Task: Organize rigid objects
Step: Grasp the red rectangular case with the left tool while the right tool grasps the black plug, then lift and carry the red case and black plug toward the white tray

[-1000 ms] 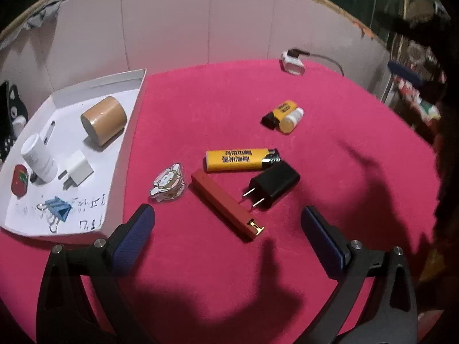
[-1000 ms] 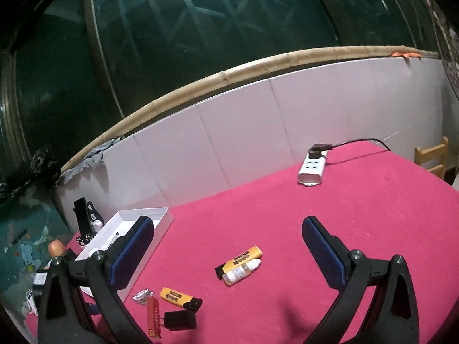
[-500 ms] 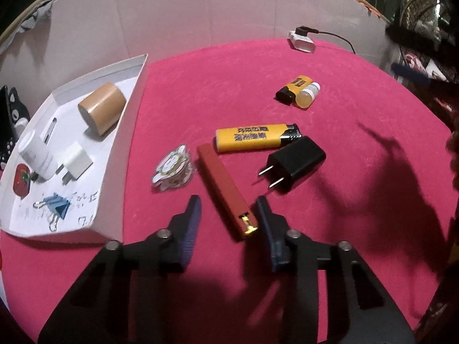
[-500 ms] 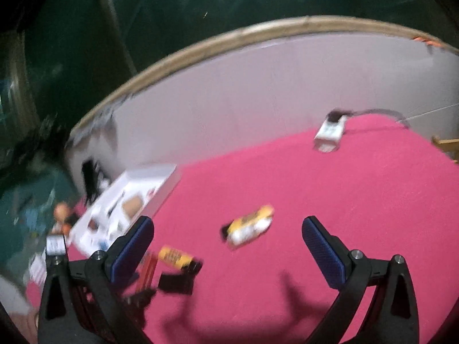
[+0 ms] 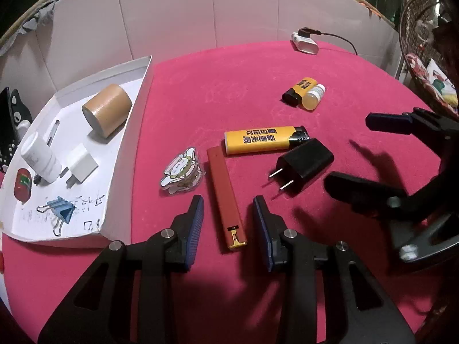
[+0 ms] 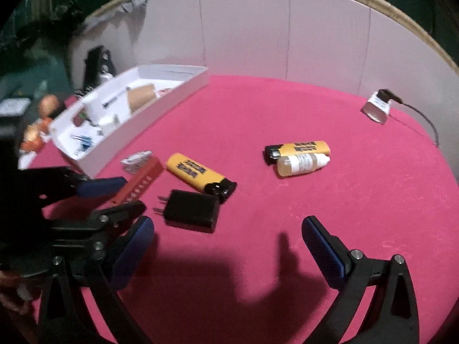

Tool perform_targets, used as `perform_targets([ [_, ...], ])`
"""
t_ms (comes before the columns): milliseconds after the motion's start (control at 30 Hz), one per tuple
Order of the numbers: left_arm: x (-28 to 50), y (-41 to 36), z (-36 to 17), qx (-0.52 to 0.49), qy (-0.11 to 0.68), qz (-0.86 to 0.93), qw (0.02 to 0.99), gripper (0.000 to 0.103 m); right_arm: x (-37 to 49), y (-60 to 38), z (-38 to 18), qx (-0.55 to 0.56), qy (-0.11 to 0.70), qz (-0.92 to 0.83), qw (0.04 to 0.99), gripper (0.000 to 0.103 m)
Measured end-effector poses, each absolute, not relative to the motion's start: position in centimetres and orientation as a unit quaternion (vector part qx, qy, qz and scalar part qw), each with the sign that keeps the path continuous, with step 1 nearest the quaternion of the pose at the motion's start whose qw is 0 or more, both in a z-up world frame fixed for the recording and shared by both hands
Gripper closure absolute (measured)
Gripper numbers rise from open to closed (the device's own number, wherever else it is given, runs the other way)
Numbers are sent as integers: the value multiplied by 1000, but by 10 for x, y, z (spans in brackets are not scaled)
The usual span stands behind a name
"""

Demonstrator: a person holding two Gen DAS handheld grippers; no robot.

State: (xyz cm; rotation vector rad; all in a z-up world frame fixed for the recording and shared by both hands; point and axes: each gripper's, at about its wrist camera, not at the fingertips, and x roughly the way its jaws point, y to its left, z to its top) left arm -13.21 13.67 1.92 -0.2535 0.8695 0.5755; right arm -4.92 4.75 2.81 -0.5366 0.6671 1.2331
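A long red flat bar (image 5: 225,195) lies on the red cloth. My left gripper (image 5: 229,223) straddles its near end, jaws partly closed with a gap on each side; the bar also shows in the right wrist view (image 6: 137,182). Beside it lie a big yellow lighter (image 5: 262,140), a black plug adapter (image 5: 304,166), a cartoon sticker (image 5: 182,170), a small yellow lighter (image 5: 298,90) and a small bottle (image 5: 313,97). My right gripper (image 6: 226,246) is open and empty, low over the cloth near the black adapter (image 6: 190,210).
A white tray (image 5: 123,149) at the left holds a tape roll (image 5: 107,110), a white bottle (image 5: 40,156), a white plug (image 5: 81,164), a blue binder clip (image 5: 61,212) and a red item (image 5: 23,185). A white power strip (image 5: 305,43) lies at the back. White panels wall the table.
My left gripper narrowed from wide open and moved forward around the red bar's near end. My right gripper swung down to the left, close to the black adapter.
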Motion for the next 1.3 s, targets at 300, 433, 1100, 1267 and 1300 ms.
perform_targets([
  [300, -149, 136, 19, -123, 412, 279, 859, 91, -71, 73, 20, -267, 308, 580, 705, 29],
  [433, -152, 137, 19, -130, 409, 280, 859, 91, -79, 84, 13, -285, 309, 570, 706, 40],
  [1100, -182, 123, 50, -140, 346, 281, 884, 91, -63, 41, 55, -185, 305, 599, 717, 43],
  [1267, -192, 122, 66, -139, 322, 290, 891, 91, -63, 36, 65, -172, 294, 605, 720, 43],
  [1300, -193, 121, 68, -139, 319, 291, 891, 91, -64, 35, 67, -170, 292, 605, 721, 43],
])
